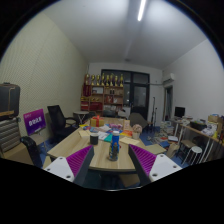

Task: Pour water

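Note:
A clear water bottle (113, 147) with a blue label stands upright on a light wooden table (95, 160). A dark cup (93, 138) sits just left of it and a little farther back. My gripper (111, 166) is open, its two magenta pads (78, 160) spread wide. The bottle stands ahead of the fingertips, in line with the gap between them, and neither finger touches it. Nothing is held.
More cluttered tables (105, 125) stretch behind the bottle. A black office chair (60, 120) and a purple sign (36, 122) are on the left. Shelves (105, 95) line the back wall. Desks with monitors (185, 125) and a stool (195, 152) are on the right.

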`<state>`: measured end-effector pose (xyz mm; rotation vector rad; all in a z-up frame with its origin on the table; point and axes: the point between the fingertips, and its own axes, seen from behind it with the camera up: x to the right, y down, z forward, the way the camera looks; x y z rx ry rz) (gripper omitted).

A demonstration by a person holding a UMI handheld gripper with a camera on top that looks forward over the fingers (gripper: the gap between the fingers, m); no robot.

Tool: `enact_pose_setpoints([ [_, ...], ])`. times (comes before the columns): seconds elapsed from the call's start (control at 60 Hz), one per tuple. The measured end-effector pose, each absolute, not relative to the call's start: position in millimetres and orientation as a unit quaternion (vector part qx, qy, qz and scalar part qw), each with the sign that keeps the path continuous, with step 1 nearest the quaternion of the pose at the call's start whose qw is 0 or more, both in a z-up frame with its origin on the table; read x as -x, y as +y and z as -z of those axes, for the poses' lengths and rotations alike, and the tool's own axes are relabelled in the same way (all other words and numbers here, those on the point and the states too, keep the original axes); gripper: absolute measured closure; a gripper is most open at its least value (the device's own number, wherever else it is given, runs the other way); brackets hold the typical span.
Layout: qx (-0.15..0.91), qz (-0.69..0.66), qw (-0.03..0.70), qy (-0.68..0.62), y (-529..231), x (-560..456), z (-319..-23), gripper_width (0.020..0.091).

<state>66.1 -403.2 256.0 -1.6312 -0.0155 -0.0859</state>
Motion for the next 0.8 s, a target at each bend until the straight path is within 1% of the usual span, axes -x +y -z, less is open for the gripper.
enact_pose_setpoints([
  [0.117,0.728,0.040,0.684,-0.004,-393.8,-70.3,-251.0,0.0302],
  [0.267,0.731,0.026,0.682,0.002,-358.3,-72.5,-236.0,0.0300],
  [0.367,0.733,0.024,0.680,-0.003,-319.5,-68.8,-215.3,0.0301],
  [0.383,0.731,0.025,0.682,-0.005,-313.6,-70.2,-208.2,0.0299],
  [0.45,0.727,0.031,0.686,-0.007,-275.5,-67.3,-196.2,0.0301],
  [0.633,0.724,0.035,0.689,0.027,-164.3,-84.3,-149.6,0.0301],
  [0.8,0.731,0.035,0.678,0.063,-77.2,-112.7,-121.8,0.0300],
])
